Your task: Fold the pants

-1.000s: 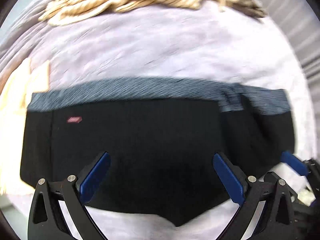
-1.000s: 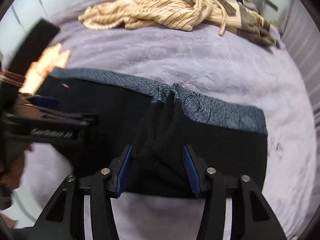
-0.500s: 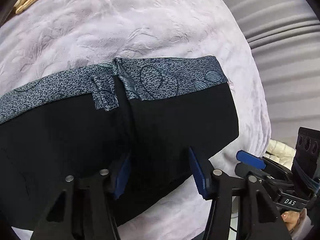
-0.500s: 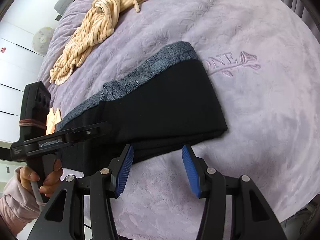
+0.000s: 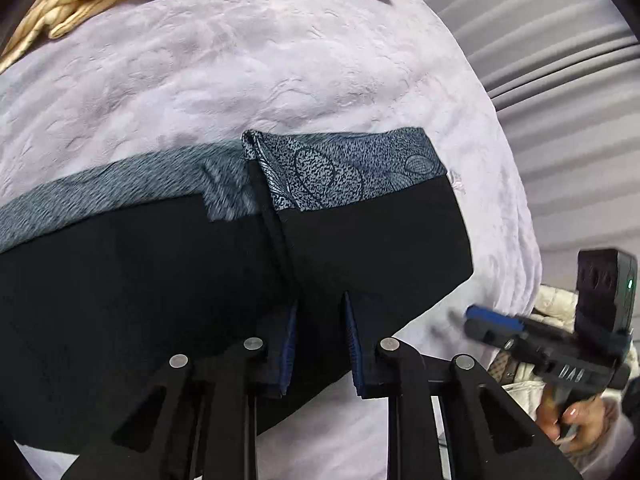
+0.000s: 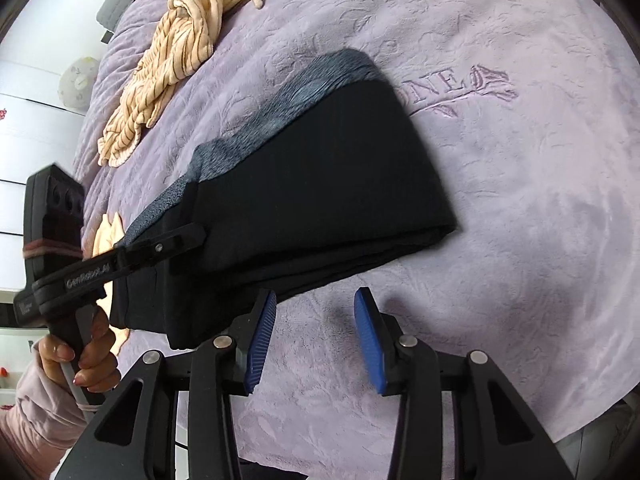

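I count one pair of pants, black with a grey patterned waistband, lying folded on the lilac bedspread. One striped cream garment sits bunched well beyond them. My left gripper has its jaws nearly together, pinching a ridge of the black cloth at the near edge. My right gripper is half open and holds nothing, just off the pants' near folded edge, over bare bedspread. To the right of the pants I see wide open bedspread with an embroidered rose.
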Tool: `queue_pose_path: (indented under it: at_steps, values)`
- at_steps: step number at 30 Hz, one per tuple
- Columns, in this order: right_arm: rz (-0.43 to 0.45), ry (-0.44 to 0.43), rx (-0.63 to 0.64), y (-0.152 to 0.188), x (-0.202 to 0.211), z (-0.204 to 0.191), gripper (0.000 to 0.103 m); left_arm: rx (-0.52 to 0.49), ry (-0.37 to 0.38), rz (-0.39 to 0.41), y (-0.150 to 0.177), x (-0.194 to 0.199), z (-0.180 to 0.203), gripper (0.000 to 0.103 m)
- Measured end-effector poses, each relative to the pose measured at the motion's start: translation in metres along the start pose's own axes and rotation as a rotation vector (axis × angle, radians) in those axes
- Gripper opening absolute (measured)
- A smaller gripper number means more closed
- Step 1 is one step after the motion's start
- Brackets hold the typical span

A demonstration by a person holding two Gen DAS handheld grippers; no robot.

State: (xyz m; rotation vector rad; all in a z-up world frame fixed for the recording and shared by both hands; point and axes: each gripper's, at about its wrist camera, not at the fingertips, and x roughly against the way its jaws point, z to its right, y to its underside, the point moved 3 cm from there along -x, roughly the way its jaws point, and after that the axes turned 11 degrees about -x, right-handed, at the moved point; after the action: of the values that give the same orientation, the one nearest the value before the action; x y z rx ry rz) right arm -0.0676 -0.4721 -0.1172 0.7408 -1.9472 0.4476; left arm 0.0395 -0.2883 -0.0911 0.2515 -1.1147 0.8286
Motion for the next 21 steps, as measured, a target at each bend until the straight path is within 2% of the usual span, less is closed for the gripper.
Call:
queue_pose_path:
  at_steps: [1,4,7,9,13,17,19,20,21]
  values:
    - [0.003,-0.001,0.002,0.000,0.002,0.001,0.044,0.012,-0.006,-0.011,0.005,-0.002,-0.005,0.023]
    - [0.001,-0.011,0.007,0.000,0.003,0.001,0.044,0.056,-0.016,-0.057,0.021,-0.020,-0.018,0.012]
    - [-0.010,-0.019,0.010,-0.003,-0.002,-0.001,0.044,0.104,0.008,-0.041,0.023,-0.024,-0.026,0.012]
    - [0.003,-0.022,0.028,-0.011,0.000,-0.006,0.044,0.088,-0.002,-0.038,0.021,-0.022,-0.027,0.012]
    - [0.051,-0.014,0.095,-0.050,0.001,-0.016,0.045,0.033,-0.045,-0.043,0.018,-0.021,-0.021,0.012]
    - [0.066,-0.013,0.113,-0.112,-0.015,-0.008,0.048,0.055,-0.048,-0.037,0.017,-0.023,-0.022,0.012]
    - [0.029,-0.055,0.096,-0.133,-0.028,0.001,0.054,0.066,-0.045,-0.033,0.016,-0.025,-0.021,0.012]
    - [-0.020,-0.090,0.070,-0.143,-0.041,0.009,0.059,0.068,-0.045,-0.033,0.016,-0.024,-0.022,0.012]
    - [-0.068,-0.127,0.035,-0.148,-0.052,0.015,0.058,0.070,-0.047,-0.032,0.017,-0.022,-0.024,0.012]
